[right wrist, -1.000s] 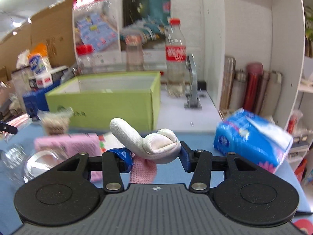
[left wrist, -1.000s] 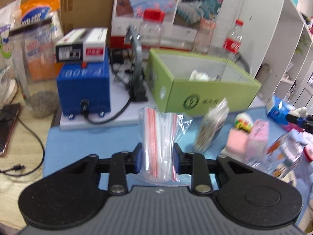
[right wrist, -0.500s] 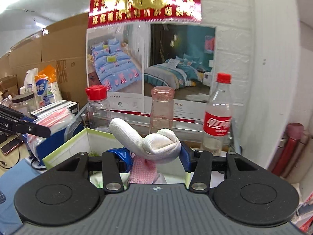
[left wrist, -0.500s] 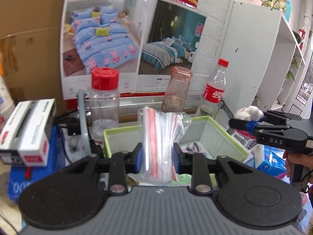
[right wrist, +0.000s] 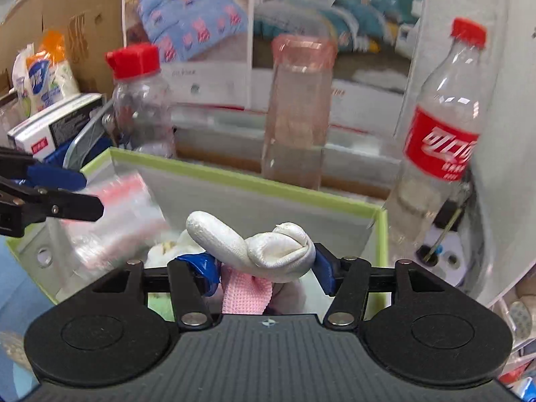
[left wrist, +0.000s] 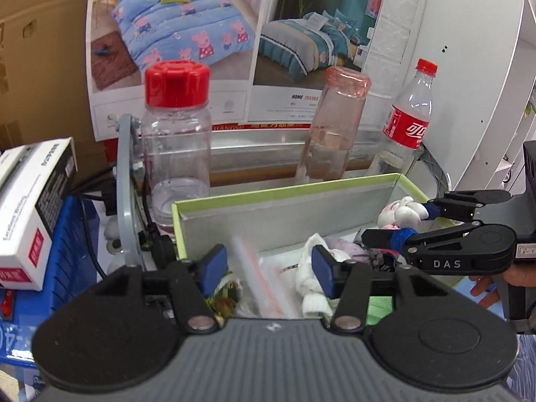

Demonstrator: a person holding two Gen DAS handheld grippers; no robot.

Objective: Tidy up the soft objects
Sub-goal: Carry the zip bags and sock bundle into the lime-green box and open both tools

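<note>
Red label with white Chinese script on the cola bottle [right wrist: 441,149], standing behind the green box [left wrist: 288,190]. "HOME TEXTILE" is printed on the bedding poster [left wrist: 301,97]; "DAS" is moulded on the right gripper [left wrist: 398,224] body. Left gripper [left wrist: 269,266]: jaws have just been opening and now stand apart over the box, pads clear of the zip bag [left wrist: 254,274], which lies blurred between and below them, apparently dropping inside. Right gripper, right wrist view [right wrist: 264,266]: jaws have just been opening too; the white glove [right wrist: 268,248] with pink cuff sits between the pads above the box, contact probably loosening, hard to tell. Other cloth items [left wrist: 315,284] lie in the box.
</note>
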